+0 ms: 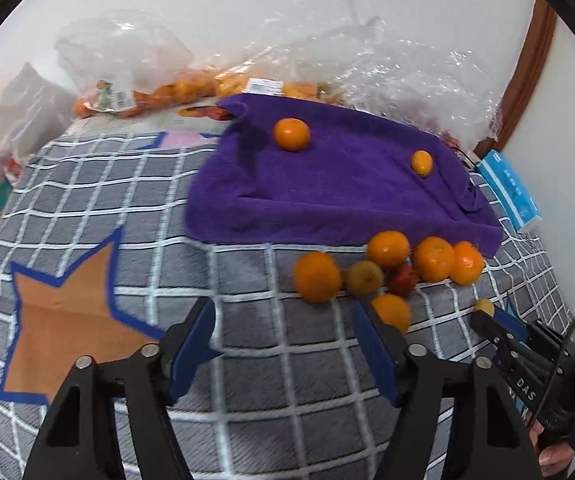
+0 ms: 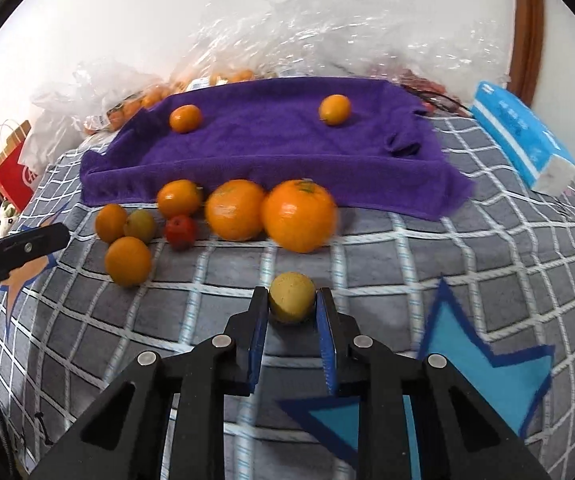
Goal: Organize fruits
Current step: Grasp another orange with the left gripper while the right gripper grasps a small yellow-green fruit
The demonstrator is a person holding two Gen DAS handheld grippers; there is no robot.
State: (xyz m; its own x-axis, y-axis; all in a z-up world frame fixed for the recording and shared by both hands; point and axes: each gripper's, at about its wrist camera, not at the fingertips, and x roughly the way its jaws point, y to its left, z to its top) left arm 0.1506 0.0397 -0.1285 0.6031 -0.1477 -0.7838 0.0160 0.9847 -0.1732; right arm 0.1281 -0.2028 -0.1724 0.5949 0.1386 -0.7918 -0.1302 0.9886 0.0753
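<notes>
Right tool (image 2: 291, 300) is clamped on the small yellow fruit (image 2: 292, 295) lying on the checked bedspread (image 2: 387, 260), presumably for sorting onto the purple towel (image 2: 271, 148), while left tool (image 1: 283, 320) hangs half-open, empty.

My left wrist camera looks forward and down along my left gripper (image 1: 283, 344), low over the checked bedcover (image 1: 247, 360). My right wrist camera does likewise along my right gripper (image 2: 292, 312), closer to the fruit. Both share the purple towel (image 1: 347, 192) ahead and the orange cluster (image 2: 231, 216) before it.
</notes>
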